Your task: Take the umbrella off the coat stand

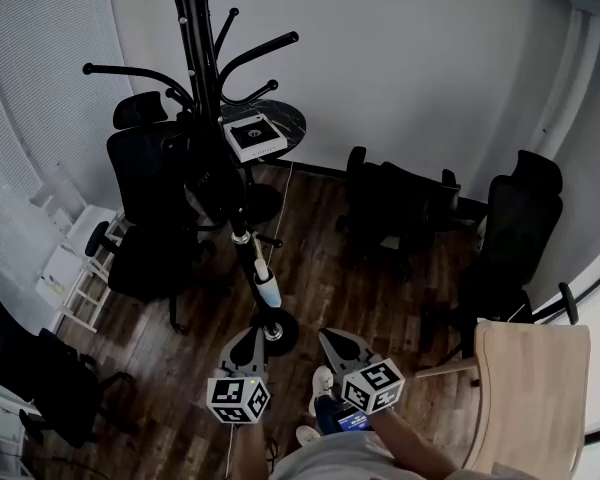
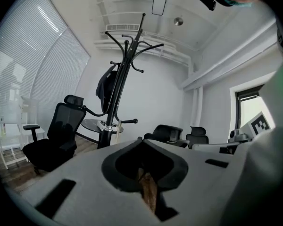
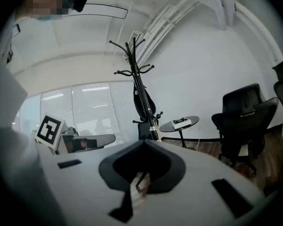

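The black coat stand (image 1: pixel 202 58) rises at the top centre of the head view, and its base (image 1: pixel 277 328) rests on the wood floor just ahead of me. A dark folded umbrella (image 2: pixel 106 86) hangs from its upper hooks beside the pole; it also shows as a long black shape, the umbrella (image 3: pixel 144 100), in the right gripper view. My left gripper (image 1: pixel 246 340) and right gripper (image 1: pixel 332 340) are held low, side by side, short of the stand's base. Both are shut and hold nothing. The left gripper (image 2: pixel 142 141) and right gripper (image 3: pixel 144 142) point toward the stand from a distance.
A small round black table (image 1: pixel 292 118) with a white box (image 1: pixel 255 134) stands behind the stand. Black office chairs sit left (image 1: pixel 150 198) and right (image 1: pixel 405 203). A light wooden chair (image 1: pixel 535 388) is at my right. A white shelf (image 1: pixel 75 263) stands by the blinds.
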A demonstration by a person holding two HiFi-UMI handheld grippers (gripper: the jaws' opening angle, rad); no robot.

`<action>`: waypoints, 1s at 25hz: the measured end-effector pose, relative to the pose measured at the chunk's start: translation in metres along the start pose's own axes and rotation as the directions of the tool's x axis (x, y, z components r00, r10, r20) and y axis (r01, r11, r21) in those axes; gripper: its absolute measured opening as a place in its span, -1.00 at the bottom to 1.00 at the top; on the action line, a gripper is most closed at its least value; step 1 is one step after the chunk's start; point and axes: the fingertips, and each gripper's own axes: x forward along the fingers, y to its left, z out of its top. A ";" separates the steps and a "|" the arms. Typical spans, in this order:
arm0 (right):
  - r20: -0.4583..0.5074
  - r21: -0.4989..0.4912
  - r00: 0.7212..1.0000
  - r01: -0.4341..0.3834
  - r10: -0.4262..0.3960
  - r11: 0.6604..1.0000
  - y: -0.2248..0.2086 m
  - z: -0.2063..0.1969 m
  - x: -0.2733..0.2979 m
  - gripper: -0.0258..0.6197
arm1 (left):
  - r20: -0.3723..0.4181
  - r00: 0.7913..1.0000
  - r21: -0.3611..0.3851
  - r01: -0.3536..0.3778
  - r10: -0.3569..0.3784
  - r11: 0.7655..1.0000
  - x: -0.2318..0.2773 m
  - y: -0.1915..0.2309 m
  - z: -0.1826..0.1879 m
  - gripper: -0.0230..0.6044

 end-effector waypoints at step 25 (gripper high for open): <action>-0.113 -0.058 0.987 -0.124 0.117 0.991 -0.069 0.010 0.193 -0.88 | -0.086 0.996 0.033 0.006 -0.003 0.999 0.155 0.080 0.007 -0.86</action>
